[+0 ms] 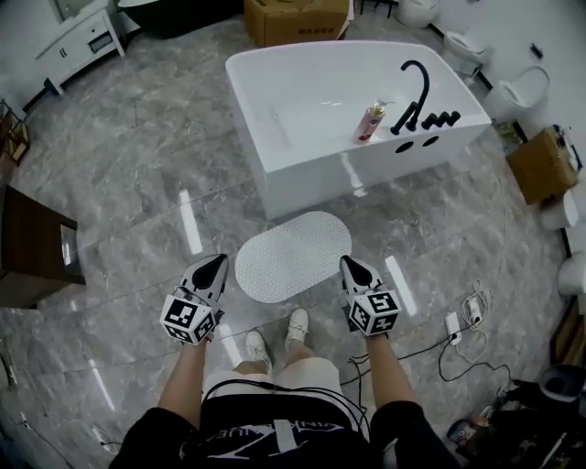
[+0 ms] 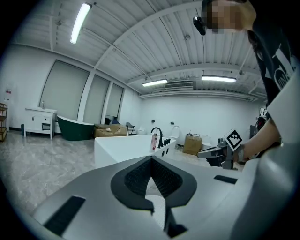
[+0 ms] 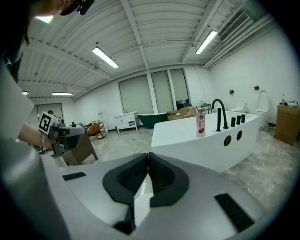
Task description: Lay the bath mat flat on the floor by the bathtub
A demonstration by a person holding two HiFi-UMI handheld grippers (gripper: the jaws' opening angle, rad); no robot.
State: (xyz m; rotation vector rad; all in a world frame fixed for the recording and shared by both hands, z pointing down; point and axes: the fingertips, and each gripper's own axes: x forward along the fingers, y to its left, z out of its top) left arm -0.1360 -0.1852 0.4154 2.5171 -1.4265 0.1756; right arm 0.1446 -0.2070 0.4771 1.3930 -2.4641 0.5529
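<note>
Head view: one bath mat (image 1: 293, 256), white, oval and dotted all over, lies flat on the grey marble floor (image 1: 137, 183). Its far end is just beside the near wall of the one white bathtub (image 1: 302, 160), which stands at 12 o'clock from it. At 8 o'clock of the mat hang the left tongs (image 1: 218, 261), and at 4 o'clock the right tongs (image 1: 351, 264), both above the floor and off the mat. Each gripper view shows its own pair with the tips pressed together and nothing caught between them; only pale dotted surface shows through the slit lower down. Each pair carries one cube with black square markers (image 1: 190, 319), so two cubes in all. At 6 o'clock of the mat stand the person's two white shoes (image 1: 298, 322). On the tub's rim at 1 o'clock are one pink-and-white bottle (image 1: 371, 124), its label too small to read, one arched black faucet (image 1: 417, 87) and three black knobs (image 1: 441, 118), with two round holes (image 1: 404, 147) in the wall below them. Farther out sit two cardboard boxes, one (image 1: 296, 20) at 12 o'clock and one (image 1: 540, 165) at 2 o'clock. The white print on the person's dark shirt cannot be read whole.
</note>
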